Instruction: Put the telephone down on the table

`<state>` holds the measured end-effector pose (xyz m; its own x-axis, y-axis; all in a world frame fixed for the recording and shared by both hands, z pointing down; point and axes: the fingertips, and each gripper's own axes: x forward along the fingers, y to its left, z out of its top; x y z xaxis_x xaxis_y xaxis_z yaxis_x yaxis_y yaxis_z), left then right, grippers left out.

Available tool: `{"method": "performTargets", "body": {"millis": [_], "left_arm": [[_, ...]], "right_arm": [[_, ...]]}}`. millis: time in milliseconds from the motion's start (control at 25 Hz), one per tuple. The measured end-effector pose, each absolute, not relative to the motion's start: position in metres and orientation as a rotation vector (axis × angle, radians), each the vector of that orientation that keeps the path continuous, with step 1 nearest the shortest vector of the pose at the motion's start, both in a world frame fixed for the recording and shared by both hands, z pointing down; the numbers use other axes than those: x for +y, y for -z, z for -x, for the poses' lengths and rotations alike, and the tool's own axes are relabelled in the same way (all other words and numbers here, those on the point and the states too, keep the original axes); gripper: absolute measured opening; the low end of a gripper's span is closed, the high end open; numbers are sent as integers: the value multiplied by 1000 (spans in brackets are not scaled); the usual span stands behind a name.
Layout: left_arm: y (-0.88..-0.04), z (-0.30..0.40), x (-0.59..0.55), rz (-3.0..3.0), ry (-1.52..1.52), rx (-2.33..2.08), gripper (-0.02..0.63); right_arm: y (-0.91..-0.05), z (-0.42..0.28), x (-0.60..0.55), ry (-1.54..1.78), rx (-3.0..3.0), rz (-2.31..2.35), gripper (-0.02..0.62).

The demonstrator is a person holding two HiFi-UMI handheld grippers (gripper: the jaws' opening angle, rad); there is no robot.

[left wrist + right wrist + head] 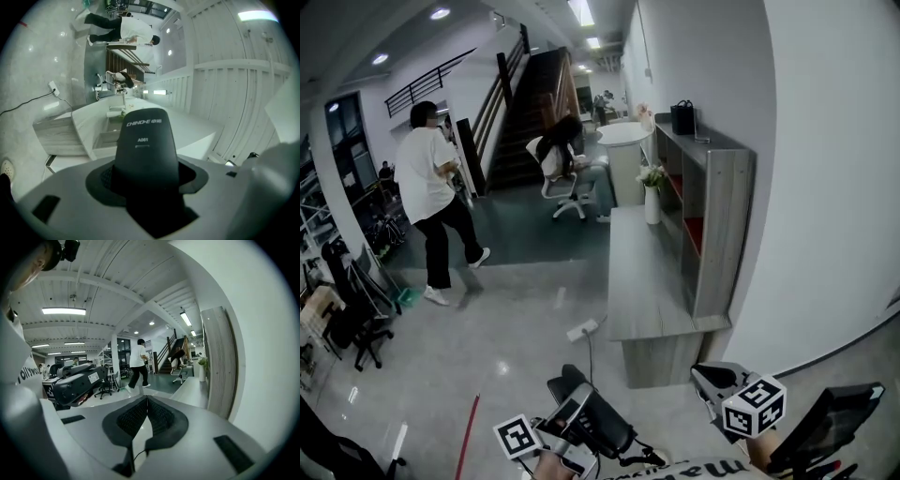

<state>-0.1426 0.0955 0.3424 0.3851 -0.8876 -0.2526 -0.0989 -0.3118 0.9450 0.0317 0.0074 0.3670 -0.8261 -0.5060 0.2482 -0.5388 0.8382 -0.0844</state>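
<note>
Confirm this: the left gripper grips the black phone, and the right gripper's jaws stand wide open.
Not right. The right gripper's jaws are together with nothing between them, as the right gripper view shows. The rest holds: the left gripper grips the black phone.

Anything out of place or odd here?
Only a power strip lying loose on the floor by the table's near end, its cord trailing. The vase stands upright, nothing spilled. The left tool grips the telephone.
</note>
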Motion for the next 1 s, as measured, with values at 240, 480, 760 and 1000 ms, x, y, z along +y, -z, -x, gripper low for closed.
{"method": "performTargets", "body": {"millis": [240,480,760,1000], "left_arm": [[-334,147,64,-1689,1085,-896,278],[-338,159,39,-1655,1141,-932,278],[-339,162,7,-1693,1165,-959,278],[-343,169,-18,-1703,1153,-984,278]], "right_arm": [[-365,-28,-35,-228,-2816,-784,11],[-373,-19,-70,-235,-2811,-739,11],[-381,-16,-106,-225,-2816,-729,11],[-377,-19,-132,-204,-2808,-768,12]]}}
